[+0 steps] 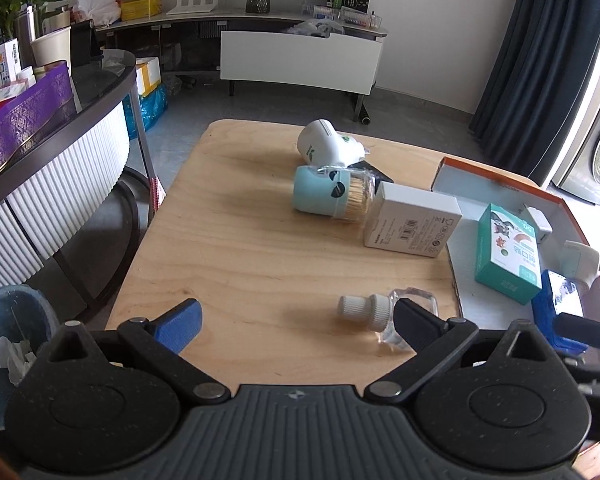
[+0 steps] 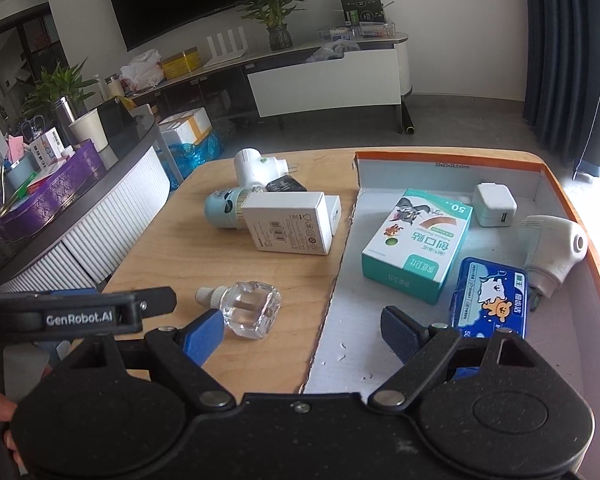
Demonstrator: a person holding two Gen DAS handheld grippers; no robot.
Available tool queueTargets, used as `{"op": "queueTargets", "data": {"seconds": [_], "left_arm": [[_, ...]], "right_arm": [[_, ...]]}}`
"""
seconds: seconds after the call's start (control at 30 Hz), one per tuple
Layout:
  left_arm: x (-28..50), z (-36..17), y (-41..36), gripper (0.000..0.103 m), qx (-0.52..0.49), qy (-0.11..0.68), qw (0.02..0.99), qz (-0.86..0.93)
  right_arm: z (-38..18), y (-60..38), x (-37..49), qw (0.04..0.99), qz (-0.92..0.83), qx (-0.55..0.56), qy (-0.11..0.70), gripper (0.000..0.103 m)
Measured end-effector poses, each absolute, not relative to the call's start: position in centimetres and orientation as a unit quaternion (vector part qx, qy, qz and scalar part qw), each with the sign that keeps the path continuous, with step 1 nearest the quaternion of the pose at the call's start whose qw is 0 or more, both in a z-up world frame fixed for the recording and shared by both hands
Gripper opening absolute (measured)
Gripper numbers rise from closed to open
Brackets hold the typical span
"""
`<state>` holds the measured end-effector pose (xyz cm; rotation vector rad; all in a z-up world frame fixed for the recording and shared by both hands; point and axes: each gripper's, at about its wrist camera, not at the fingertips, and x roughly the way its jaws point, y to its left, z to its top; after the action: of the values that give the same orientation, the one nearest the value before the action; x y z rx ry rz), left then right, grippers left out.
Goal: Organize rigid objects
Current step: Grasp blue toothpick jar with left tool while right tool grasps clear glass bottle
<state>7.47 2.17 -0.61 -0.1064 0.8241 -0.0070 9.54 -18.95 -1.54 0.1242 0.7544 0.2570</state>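
We hold both claws released: left claw [image 1: 296, 320] beside the clear bottle [image 2: 246, 309] on the table [image 1: 228, 248], right claw [image 2: 304, 332] over the box tray [image 2: 364, 344].

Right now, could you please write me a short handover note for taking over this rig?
Left gripper: open, empty, low over the wooden table.
Right gripper: open, empty, over the tray's near edge.
Done: green box, blue tin, white charger and a white plug-in unit lie in the cardboard tray.
Left on the table: clear glass bottle, white box, toothpick jar, second white plug-in unit, with a small dark item partly hidden behind them.
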Motion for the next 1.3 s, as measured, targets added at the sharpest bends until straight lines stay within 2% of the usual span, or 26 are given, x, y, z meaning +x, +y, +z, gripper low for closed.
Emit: {"op": "queueTargets", "data": {"seconds": [0.4,0.63,0.93,0.97,1.07,1.3], "left_arm": [[15.3,-0.5,2.8,0.103,-0.051,0.38,0.924,-0.008],[19.8,-1.7,1.9,0.103,-0.075,0.412,0.907,-0.051],[20.4,-4.3,2.5,0.103,-0.076,0.434,0.896,-0.061],[20.2,-4.4,2.6,0.102,-0.077,0.427,0.899,-0.061],[19.9,-4.4,2.8,0.081,-0.068,0.417,0.904,-0.062],[18.4,-3.8,3.4,0.08,-0.051,0.4,0.914,-0.054]], "right_arm": [[-2.5,-18.4,10.0,0.914,0.132,0.062,0.378,0.101],[-2.8,-18.2,10.7,0.912,0.137,0.067,0.38,0.101],[-3.7,-17.6,11.7,0.907,0.147,0.069,0.388,0.101],[-3.8,-17.5,11.8,0.907,0.148,0.069,0.389,0.101],[-4.1,-17.1,12.2,0.904,0.15,0.069,0.394,0.101],[-4.7,-14.9,13.0,0.899,0.177,0.042,0.399,0.101]]}}
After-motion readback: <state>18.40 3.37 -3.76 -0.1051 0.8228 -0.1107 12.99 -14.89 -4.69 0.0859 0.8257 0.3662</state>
